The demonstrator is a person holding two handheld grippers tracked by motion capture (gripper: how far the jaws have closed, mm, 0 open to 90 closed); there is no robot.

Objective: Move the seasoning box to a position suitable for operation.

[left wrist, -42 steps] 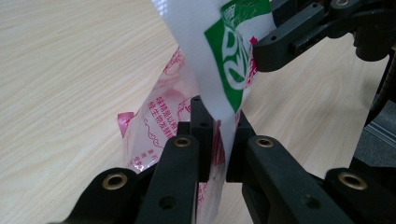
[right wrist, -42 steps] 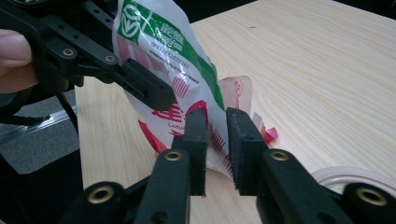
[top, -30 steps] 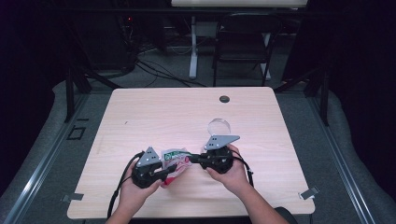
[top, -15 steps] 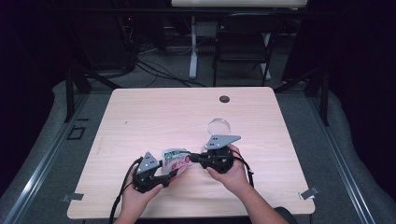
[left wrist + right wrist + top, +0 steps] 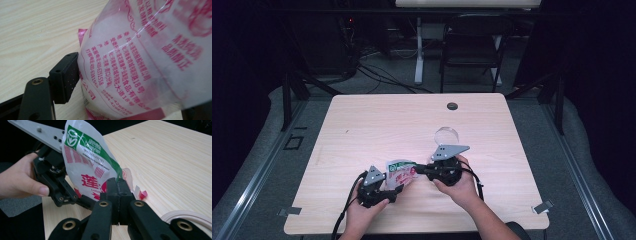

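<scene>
Light wood-grain table (image 5: 362, 125), person's two hands at the near edge, each with a black two-jaw gripper. Between them a clear plastic food bag with red and green print and white powder inside (image 5: 400, 171), held up off the tabletop near the front edge. Right gripper (image 5: 117, 186): jaws pressed together, clamped on a thin edge of the bag; in the right gripper view the bag stands up to the left of the jaws, green logo strip at top, red characters lower down. Left gripper (image 5: 384, 192): jaws have just been opening and stand apart; the bag's lower bulging end sits between them, one pad (image 5: 66, 76) just at the bag's side in the left gripper view, cannot tell if it touches; the other jaw is hidden behind the bag. Left hand (image 5: 21, 176) wraps that gripper's body. Clear round glass bowl (image 5: 446, 135) sits on the table just beyond the right gripper, its pale rim also visible at the lower right of the right gripper view.
</scene>
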